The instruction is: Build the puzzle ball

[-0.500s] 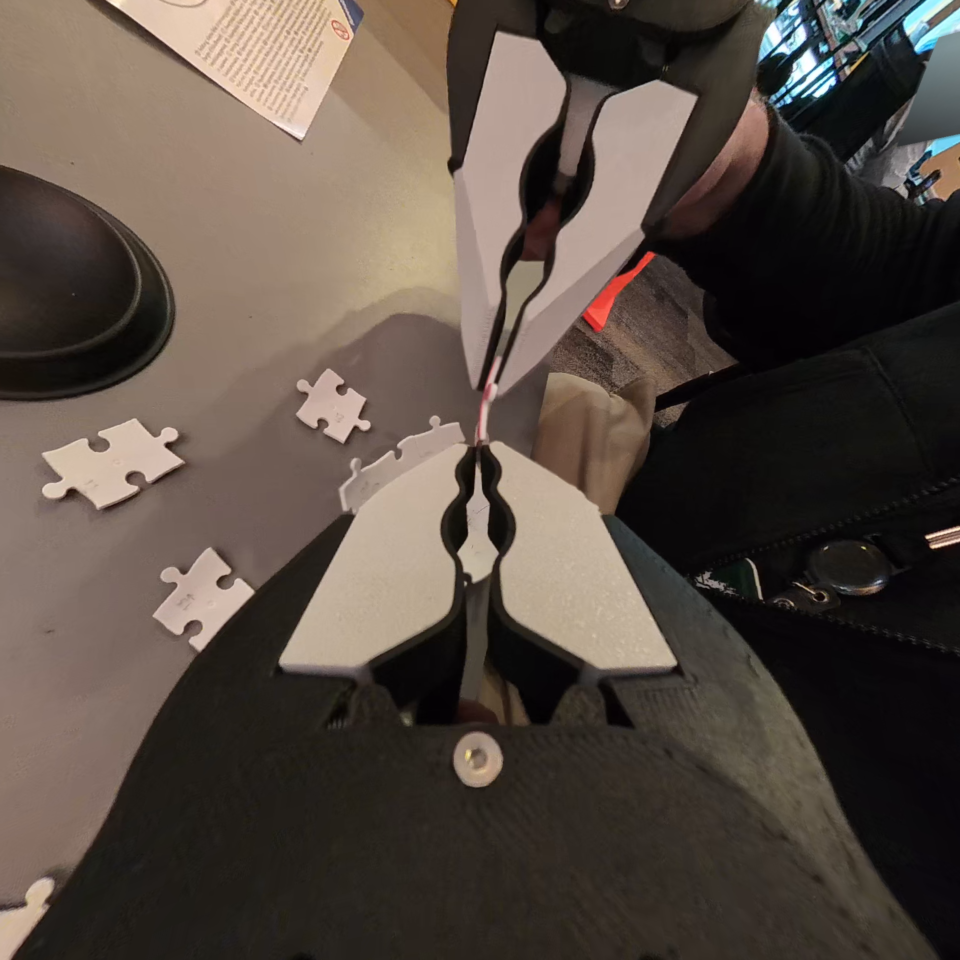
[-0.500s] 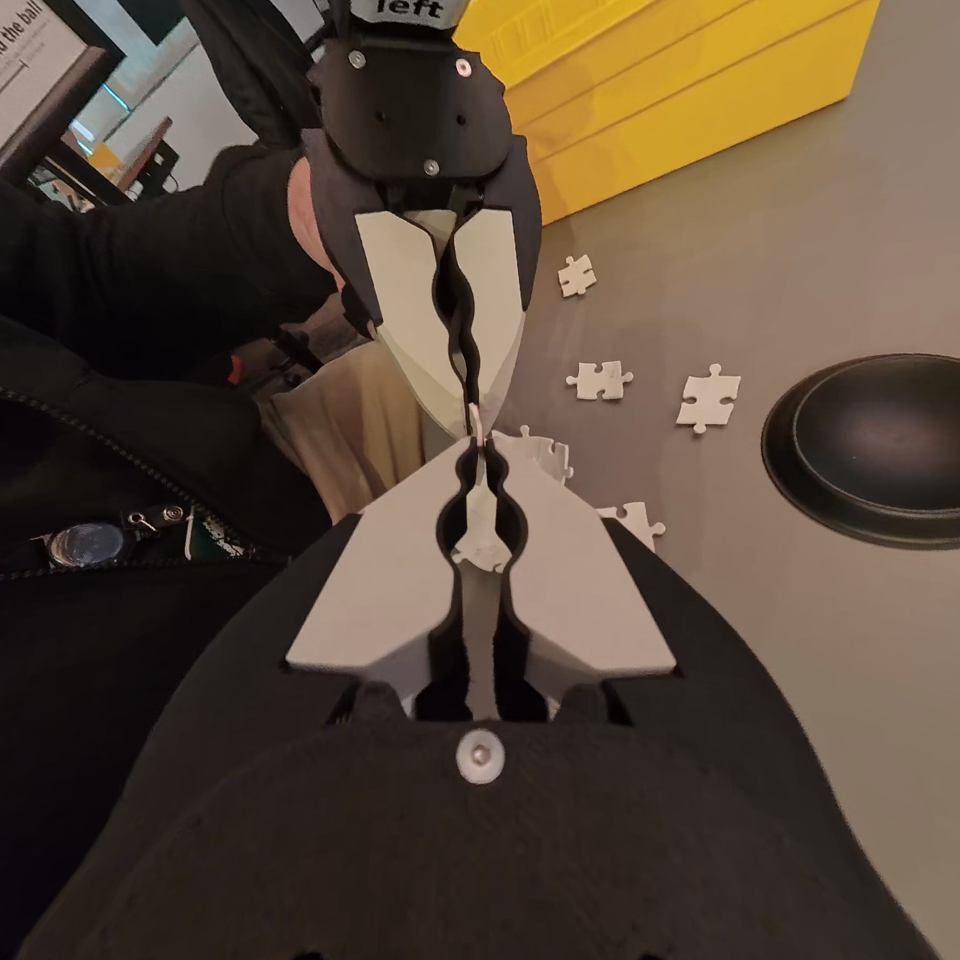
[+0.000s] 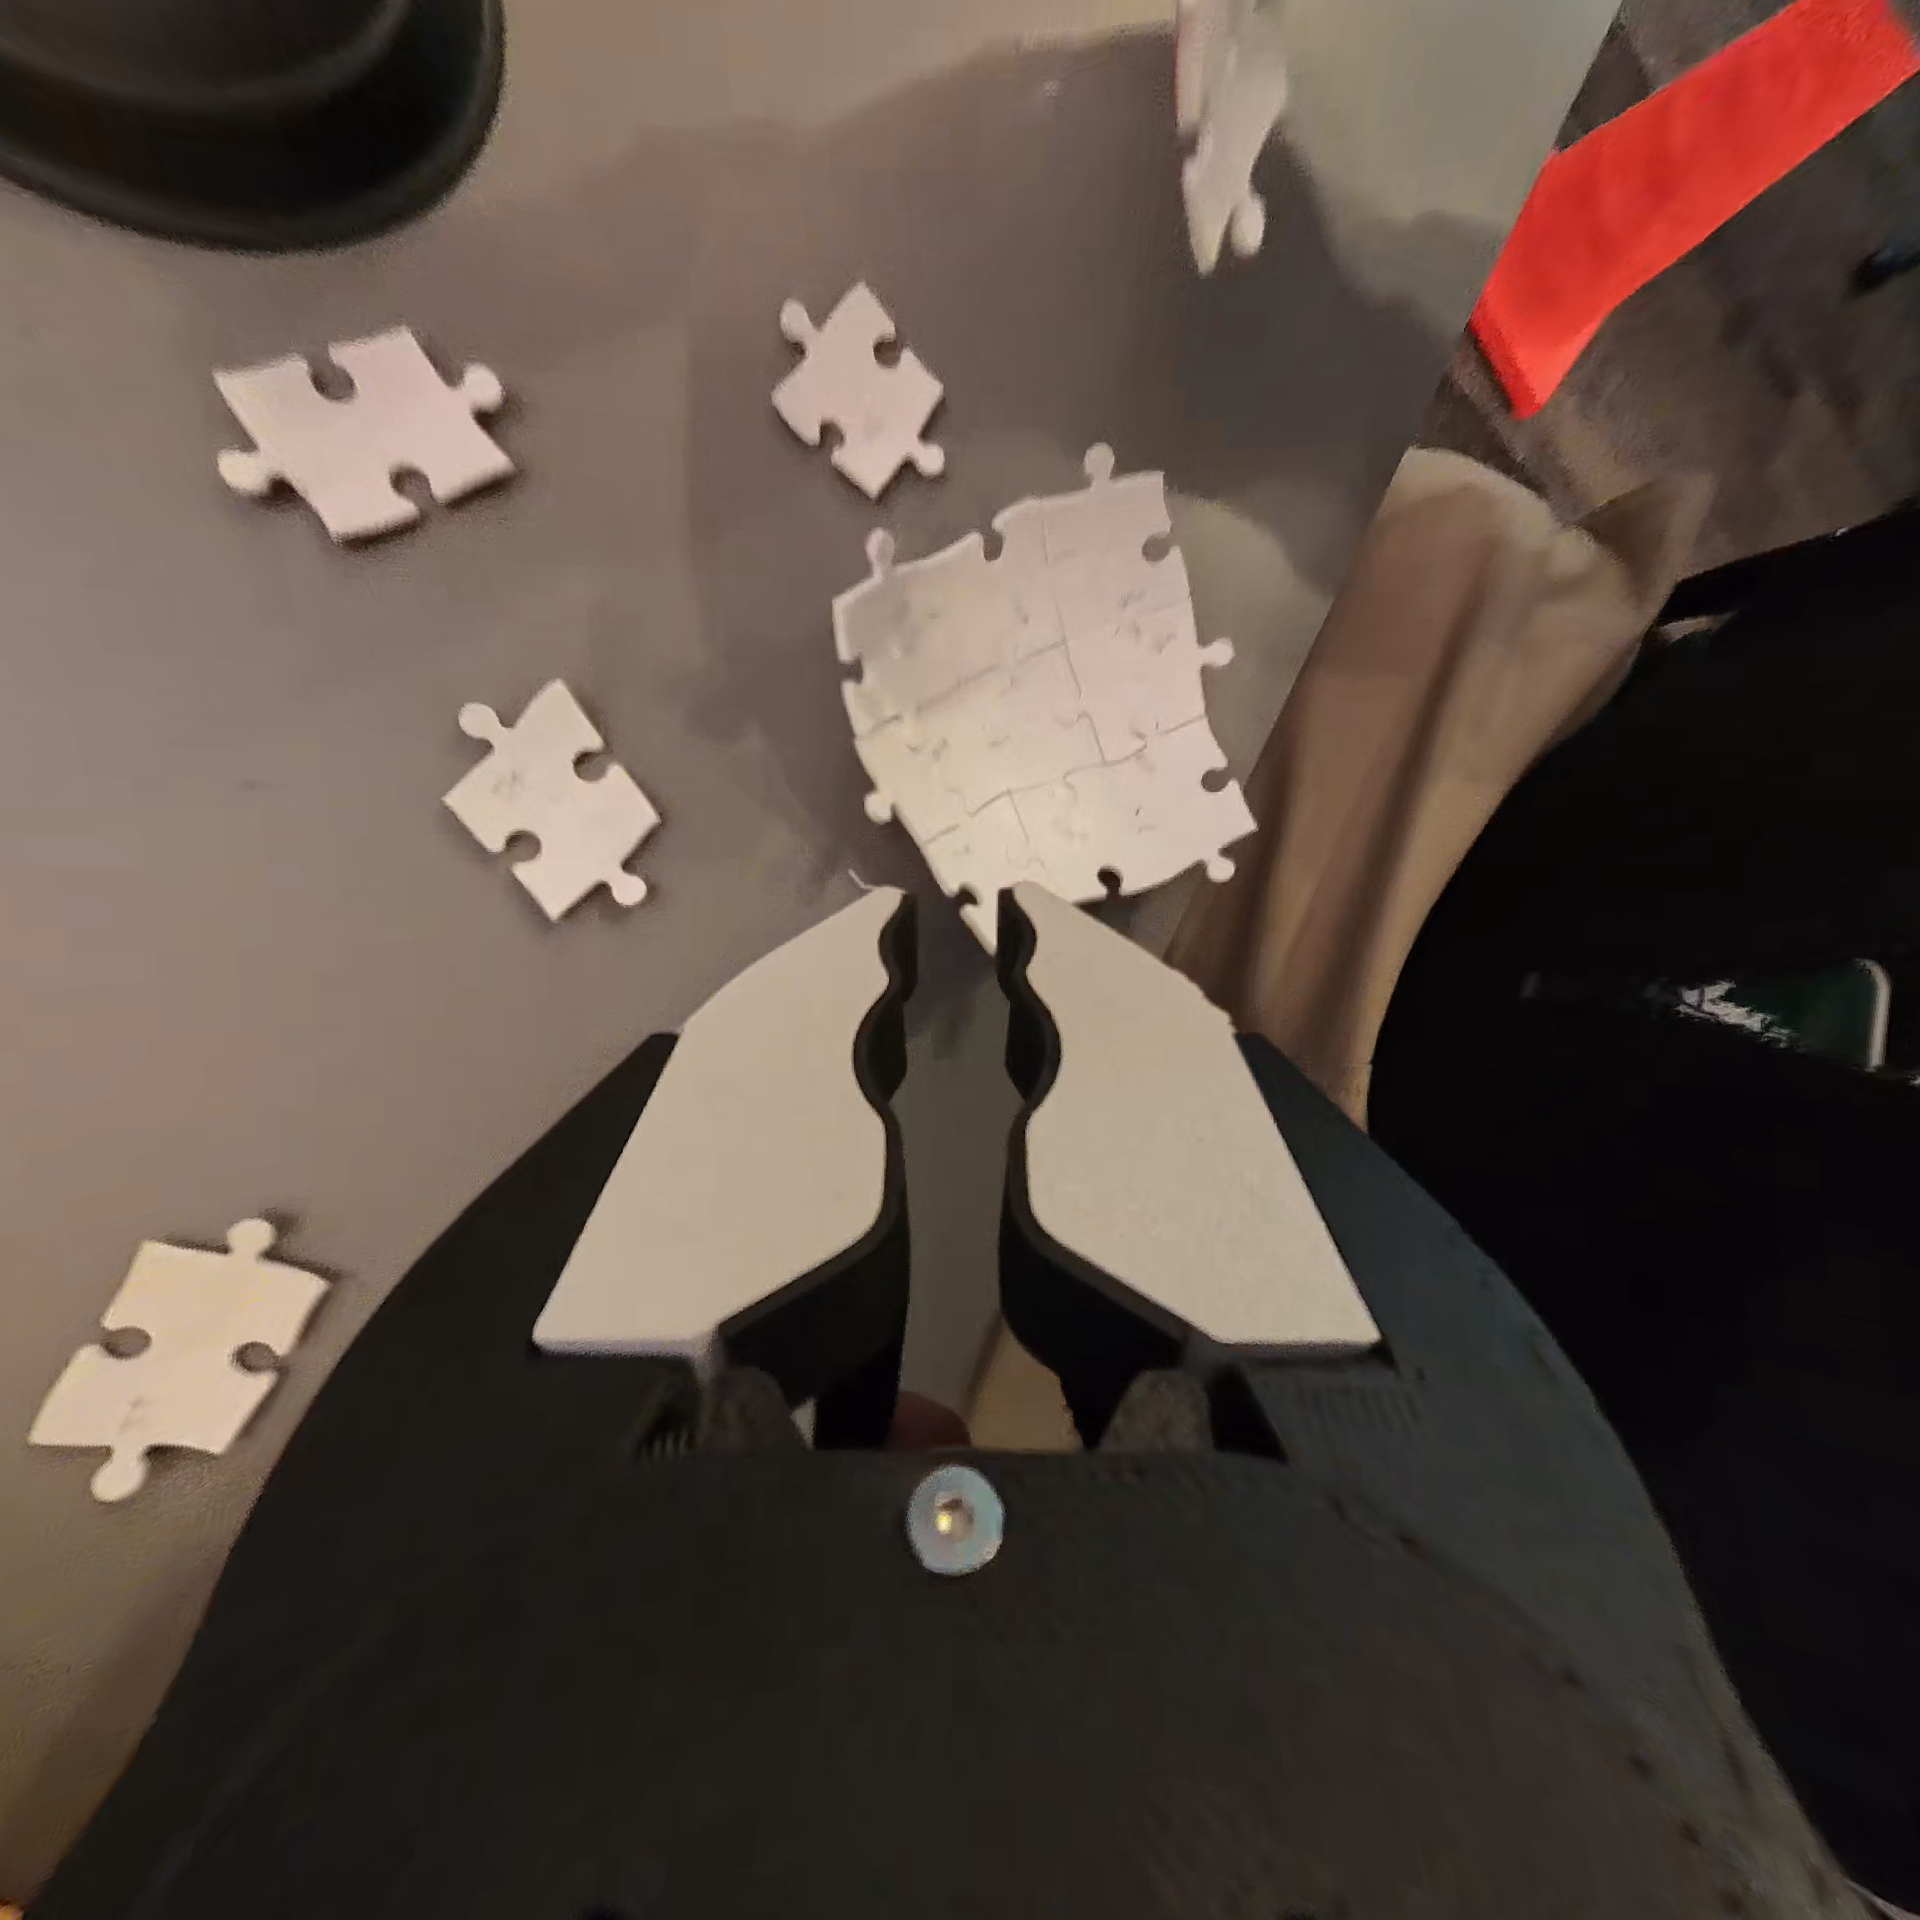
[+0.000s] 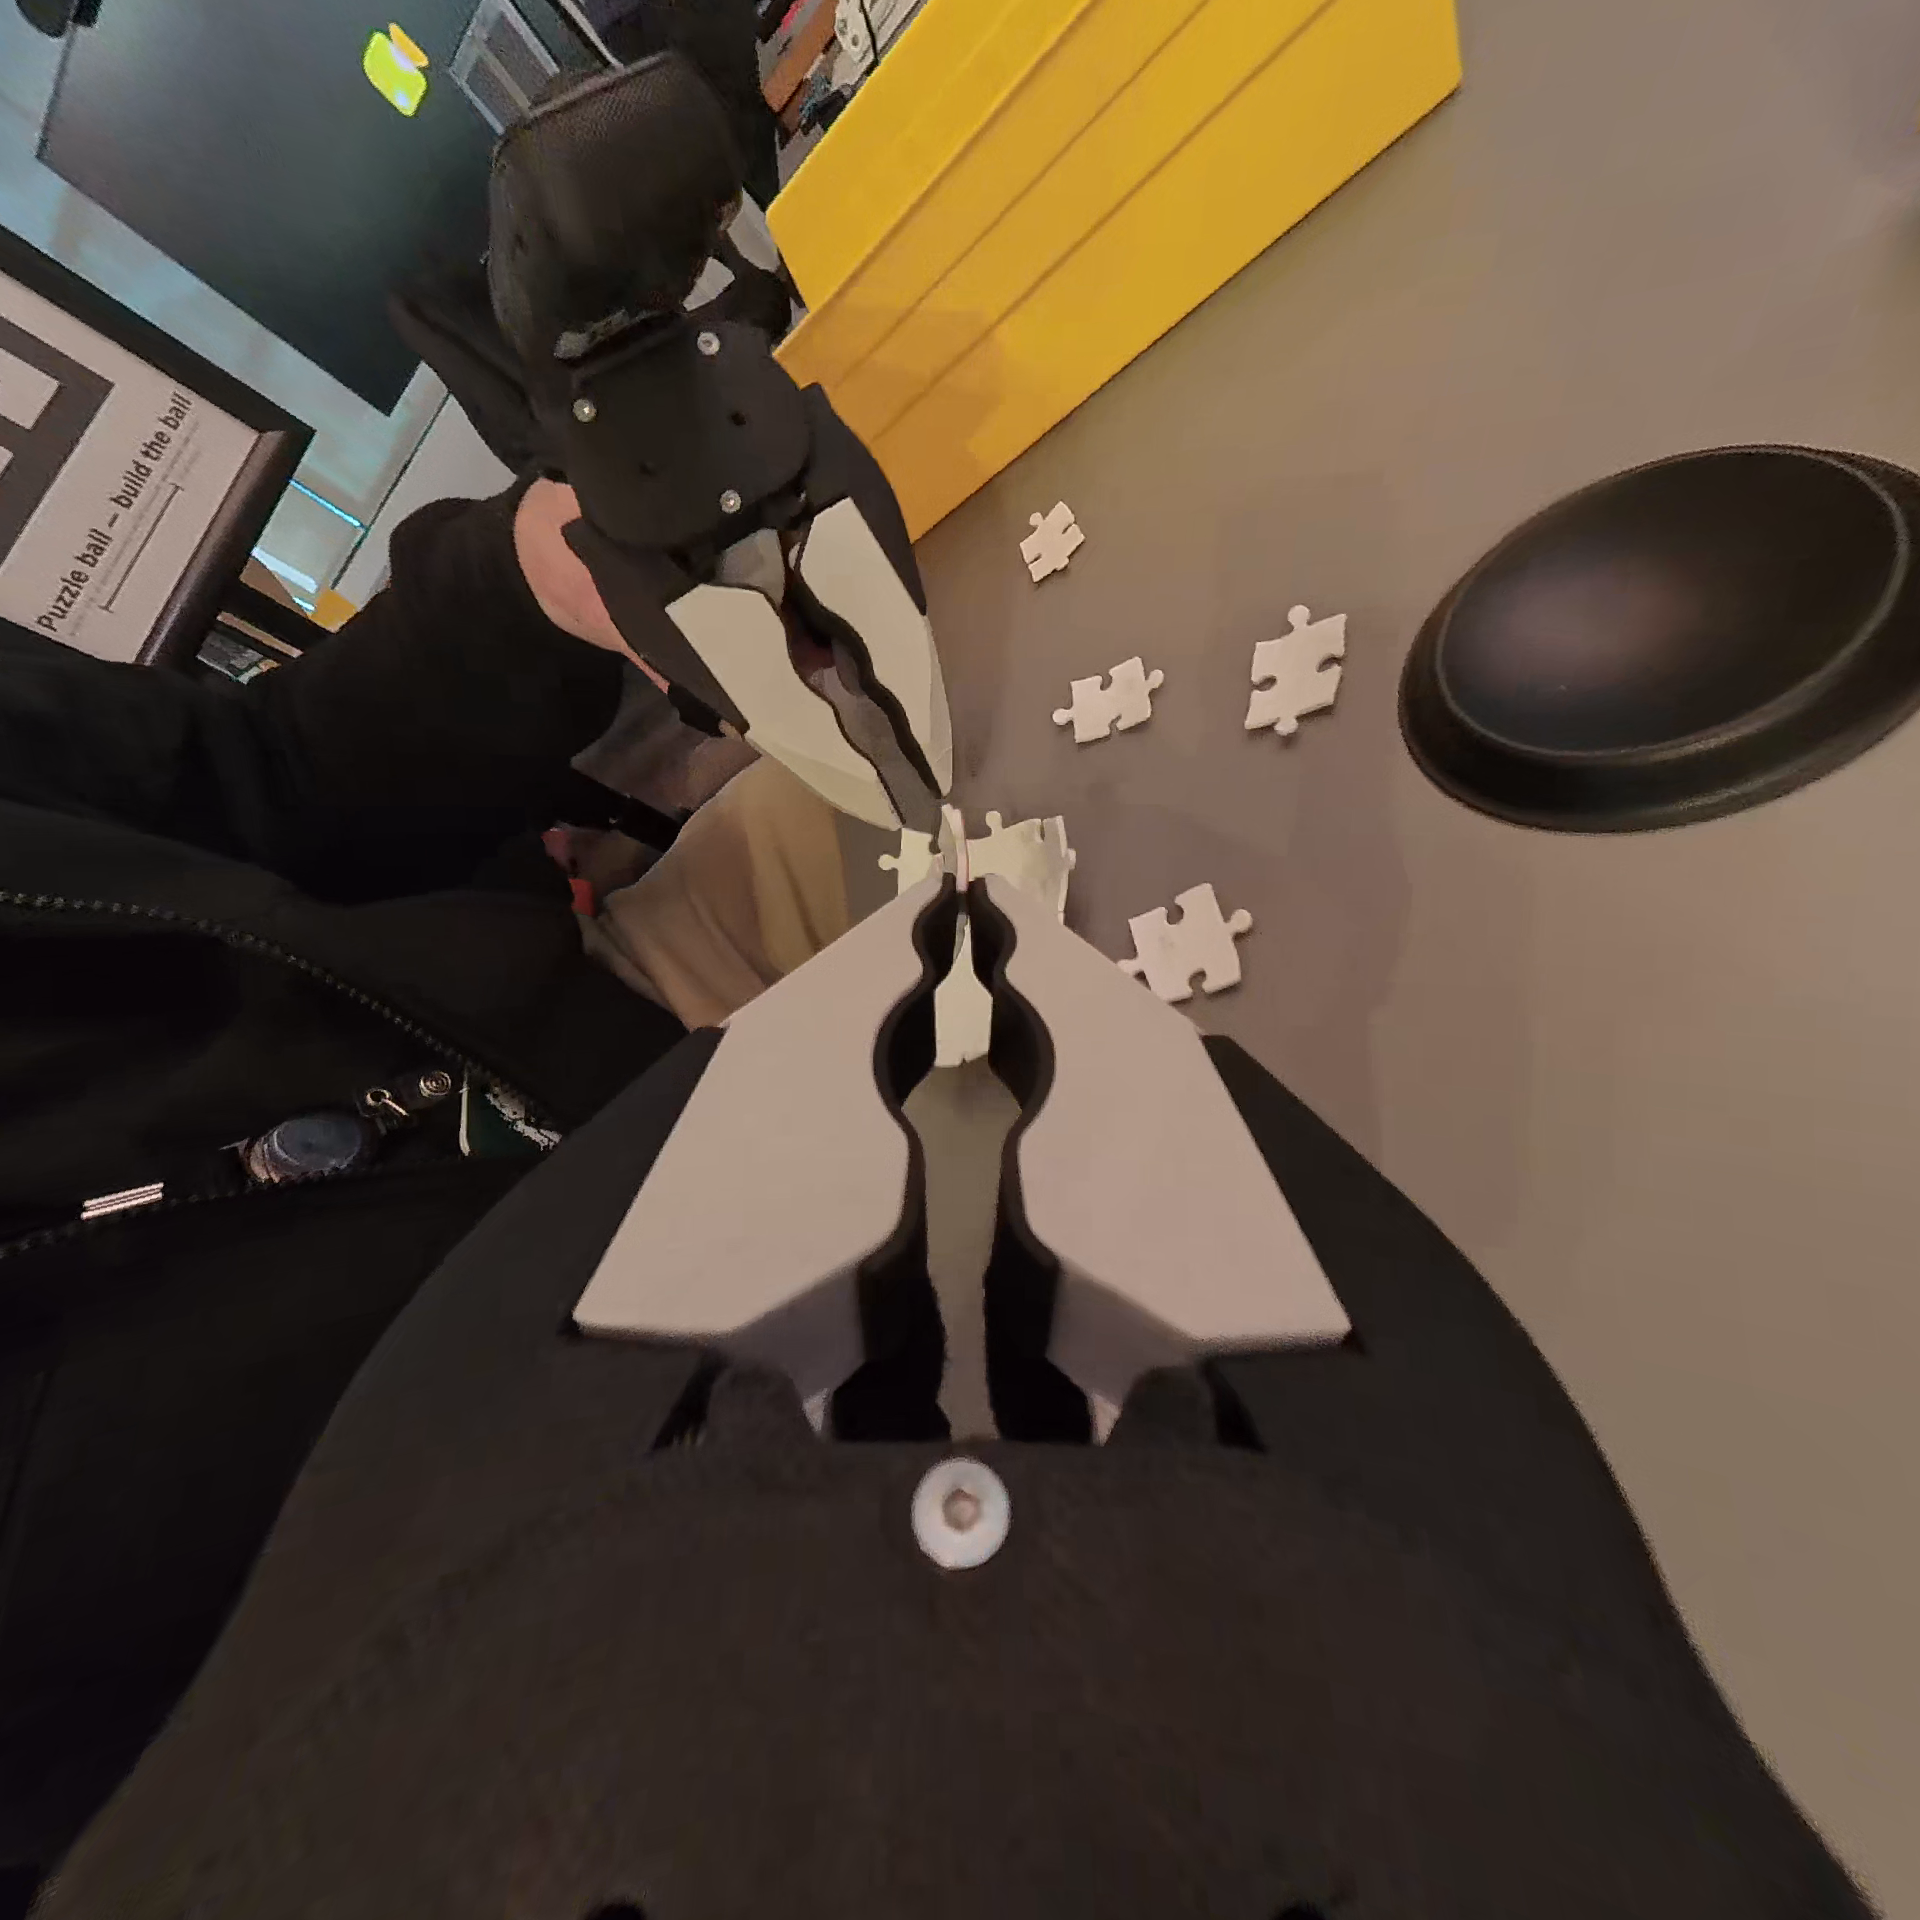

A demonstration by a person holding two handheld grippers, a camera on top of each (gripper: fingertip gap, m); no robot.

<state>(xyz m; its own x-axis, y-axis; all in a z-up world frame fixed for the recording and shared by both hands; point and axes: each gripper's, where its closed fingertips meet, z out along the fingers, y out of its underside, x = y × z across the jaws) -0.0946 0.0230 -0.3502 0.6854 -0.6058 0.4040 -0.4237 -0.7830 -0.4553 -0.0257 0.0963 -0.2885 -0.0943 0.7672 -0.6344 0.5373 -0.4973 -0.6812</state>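
**Left gripper lets go, right gripper keeps the piece**

Half a second ago both grippers pinched the same puzzle piece; now the left gripper (image 3: 956,909) has released it and points down at the table (image 3: 260,987). Its fingers stand apart with nothing between them. Just beyond their tips, at the centre of the frame, lies the joined puzzle section (image 3: 1049,707), flat at the table edge. Loose pieces lie to its left, and a black bowl (image 3: 239,114) sits in the upper left corner.

In the right wrist view, the right gripper (image 4: 961,894) has its fingers closed on a white puzzle piece (image 4: 958,1013), held edge-on at the centre of the frame. A yellow box (image 4: 1091,229) stands at the top.
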